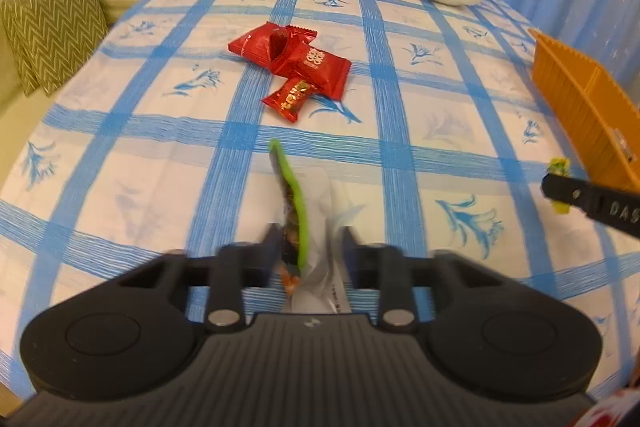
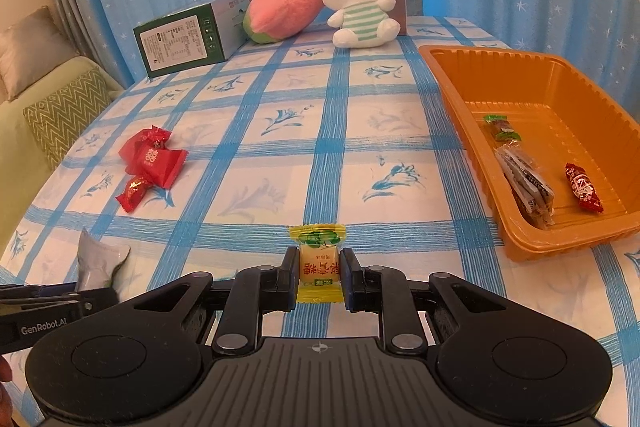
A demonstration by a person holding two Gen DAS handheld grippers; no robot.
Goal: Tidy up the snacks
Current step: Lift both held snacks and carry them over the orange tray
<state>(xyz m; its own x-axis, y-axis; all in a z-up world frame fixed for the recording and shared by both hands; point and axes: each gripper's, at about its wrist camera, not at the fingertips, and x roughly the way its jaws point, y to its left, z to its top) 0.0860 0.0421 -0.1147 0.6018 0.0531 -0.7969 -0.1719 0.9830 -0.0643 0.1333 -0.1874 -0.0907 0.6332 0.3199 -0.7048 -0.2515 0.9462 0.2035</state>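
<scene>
Your right gripper (image 2: 320, 277) pinches yellow wrapped candy (image 2: 319, 265), long axis along fingers. Orange plastic tray (image 2: 532, 247) lies right, slightly farther, nearer this hand. Your left gripper (image 1: 308, 251) clamps green-edged silver snack packet (image 1: 294, 211); red wrapped snacks (image 1: 296, 67) far ahead.

My left fingers (image 1: 276, 247) are smeared by motion blur, so whether they press the green-edged packet (image 1: 298, 223) I cannot tell. The orange tray (image 1: 580, 107) runs off the right edge in my left view, hiding what lies in it. The small print on the green box (image 2: 176, 43) at the far left is too small to read.
</scene>
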